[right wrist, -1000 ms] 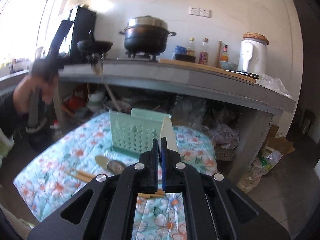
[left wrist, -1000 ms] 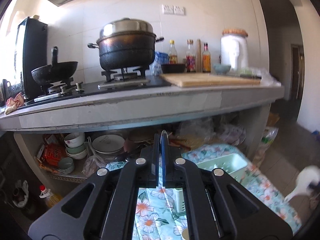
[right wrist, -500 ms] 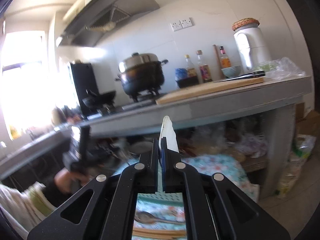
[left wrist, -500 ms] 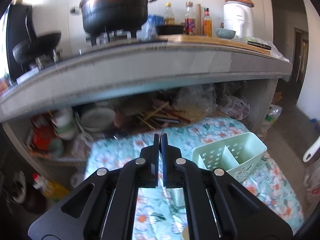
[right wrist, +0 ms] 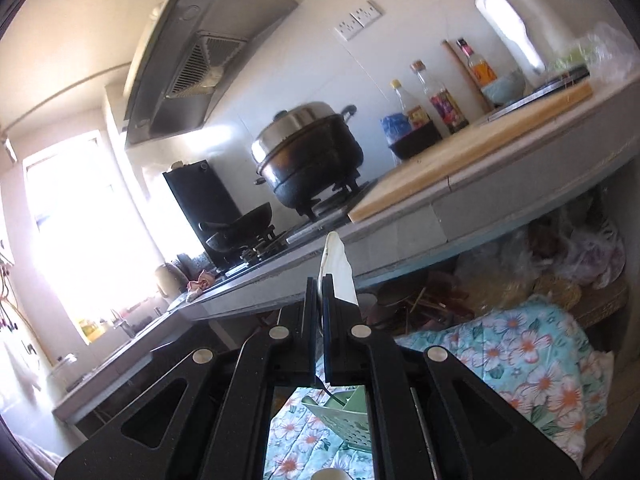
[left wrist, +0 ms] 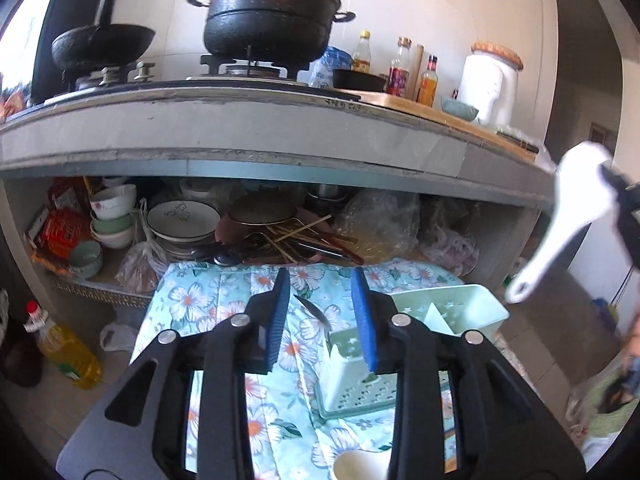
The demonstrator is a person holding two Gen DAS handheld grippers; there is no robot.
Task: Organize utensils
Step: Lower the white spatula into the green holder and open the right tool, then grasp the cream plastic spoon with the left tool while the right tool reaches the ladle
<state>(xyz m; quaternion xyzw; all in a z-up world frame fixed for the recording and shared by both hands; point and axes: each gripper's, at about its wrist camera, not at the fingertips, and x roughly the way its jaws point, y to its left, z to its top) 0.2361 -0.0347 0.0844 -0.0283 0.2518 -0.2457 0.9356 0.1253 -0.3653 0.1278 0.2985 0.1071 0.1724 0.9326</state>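
Note:
In the left wrist view my left gripper hangs over the floral cloth, its jaws opening. A thin metal utensil shows in the gap, leaning up out of the pale green utensil caddy and touching neither blue pad. At the right edge my right gripper carries a white rice paddle in the air. The right wrist view is tilted. There my right gripper is shut on the white rice paddle, with the green caddy below it.
A grey counter spans the view with a black pot, a wok, bottles and a cutting board. Bowls and plates crowd the shelf underneath. An oil bottle stands on the floor at the left. A white round thing lies near the front.
My left gripper sank toward the caddy and its jaws parted from the thin utensil. My right gripper swung sideways and rolled, carrying the white paddle up, away from the cloth.

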